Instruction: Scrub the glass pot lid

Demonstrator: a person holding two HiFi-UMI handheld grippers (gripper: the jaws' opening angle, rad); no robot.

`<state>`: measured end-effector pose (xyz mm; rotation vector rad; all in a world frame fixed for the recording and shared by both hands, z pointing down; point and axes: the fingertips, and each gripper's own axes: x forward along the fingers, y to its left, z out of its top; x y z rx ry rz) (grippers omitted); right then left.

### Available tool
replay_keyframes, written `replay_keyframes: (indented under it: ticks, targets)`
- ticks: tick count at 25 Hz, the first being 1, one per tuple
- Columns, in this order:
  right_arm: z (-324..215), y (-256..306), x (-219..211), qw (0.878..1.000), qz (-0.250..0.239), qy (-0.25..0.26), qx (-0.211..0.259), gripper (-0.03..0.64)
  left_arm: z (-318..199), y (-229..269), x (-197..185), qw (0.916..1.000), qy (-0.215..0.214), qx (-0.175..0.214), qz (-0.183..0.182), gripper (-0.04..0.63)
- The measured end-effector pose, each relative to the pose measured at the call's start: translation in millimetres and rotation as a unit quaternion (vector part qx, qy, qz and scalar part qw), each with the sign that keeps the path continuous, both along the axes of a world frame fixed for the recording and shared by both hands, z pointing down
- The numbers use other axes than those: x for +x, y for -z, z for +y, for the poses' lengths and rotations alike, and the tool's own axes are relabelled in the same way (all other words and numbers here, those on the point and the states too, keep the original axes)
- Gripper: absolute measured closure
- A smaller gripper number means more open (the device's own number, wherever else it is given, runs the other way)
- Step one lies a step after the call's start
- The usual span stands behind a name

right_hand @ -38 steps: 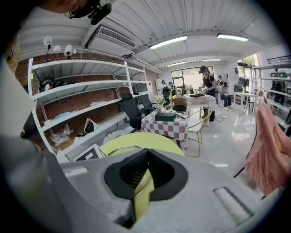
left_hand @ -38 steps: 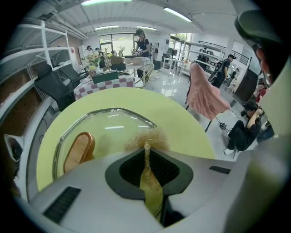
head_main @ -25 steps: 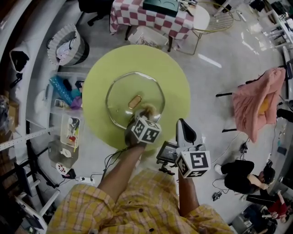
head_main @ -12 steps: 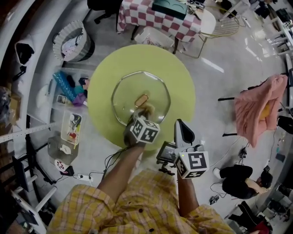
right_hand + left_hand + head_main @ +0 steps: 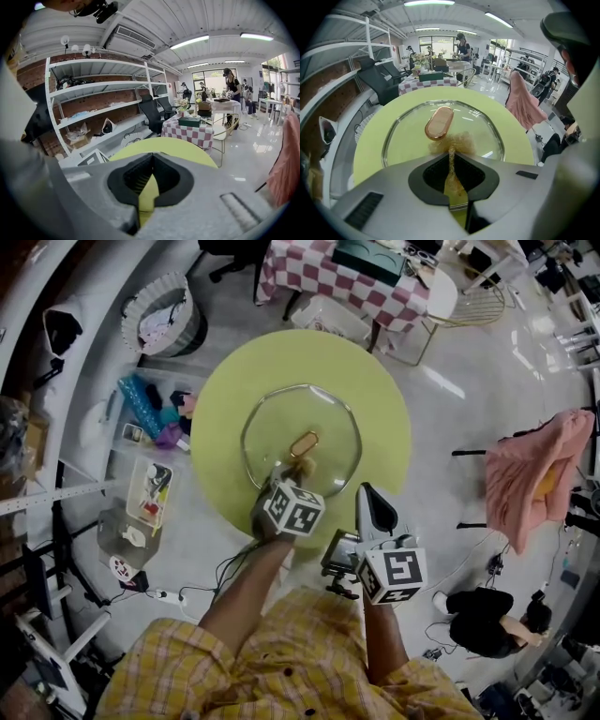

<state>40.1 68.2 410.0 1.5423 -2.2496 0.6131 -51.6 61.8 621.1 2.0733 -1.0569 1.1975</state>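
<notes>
The glass pot lid lies flat on the round green table, its copper-coloured knob in the middle. My left gripper is over the lid's near edge, shut on a tuft of golden scrubber. In the left gripper view the scrubber sticks out of the left gripper and rests on the lid just short of the knob. My right gripper hangs off the table's near right edge. In its own view the right gripper is shut on nothing.
A checkered table stands behind the green one, with a wire chair beside it. A laundry basket and plastic bins sit on the floor at left. Pink cloth hangs at right. A black device stands below the table.
The table and lid have slid rightward in the head view. The scrubber now sits directly in front of the knob instead of to its right. The right gripper stays where it was.
</notes>
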Motion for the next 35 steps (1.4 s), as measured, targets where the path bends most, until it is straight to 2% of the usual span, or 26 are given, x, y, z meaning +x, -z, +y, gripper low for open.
replay_keyframes:
  ticks: [11, 24, 35]
  targets:
    - [0.1, 0.3, -27.1, 1.0, -0.004, 0.029, 0.002, 0.62, -0.1, -3.0, -39.8, 0.9989, 0.047, -0.005, -0.004, 0.56]
    - [-0.5, 1.3, -38.2, 0.999, -0.002, 0.045, 0.002, 0.62, 1.2, -8.6, -72.5, 0.9967, 0.08, -0.011, -0.002, 0.56]
    - [-0.9, 5.3, -38.3, 0.999, -0.003, 0.046, 0.003, 0.62, 3.3, -9.2, -84.1, 0.9963, 0.085, -0.01, -0.002, 0.56]
